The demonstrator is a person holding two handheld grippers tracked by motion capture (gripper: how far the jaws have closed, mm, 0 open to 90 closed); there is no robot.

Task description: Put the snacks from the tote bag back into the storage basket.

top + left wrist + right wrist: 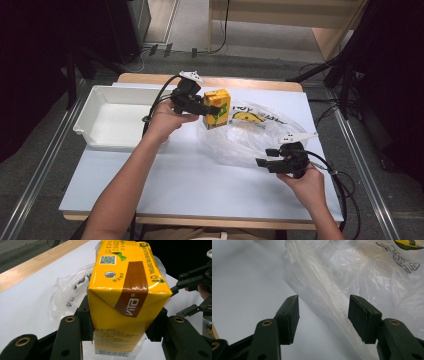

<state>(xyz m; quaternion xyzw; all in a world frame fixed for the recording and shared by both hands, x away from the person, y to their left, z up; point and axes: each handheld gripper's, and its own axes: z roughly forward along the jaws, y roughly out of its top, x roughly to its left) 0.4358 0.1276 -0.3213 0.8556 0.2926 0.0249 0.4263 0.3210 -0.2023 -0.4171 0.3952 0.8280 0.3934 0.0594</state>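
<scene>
The left gripper (122, 327) is pinching a yellow rectangular cardboard drink carton (125, 297) by its 2 flat sides above the clear plastic bag (250, 135); stiff and probably light, it is likely denting under hard squeezing; the right gripper (323, 315) is hovering with jaws spread.

the left claw (207, 108) is clamped with its forearm stretched forward, while the right claw (263, 157) gapes, pointing left.

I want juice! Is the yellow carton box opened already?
Shut: the yellow carton drink box shows its round silver straw-hole seal unbroken, with no straw in it.
</scene>
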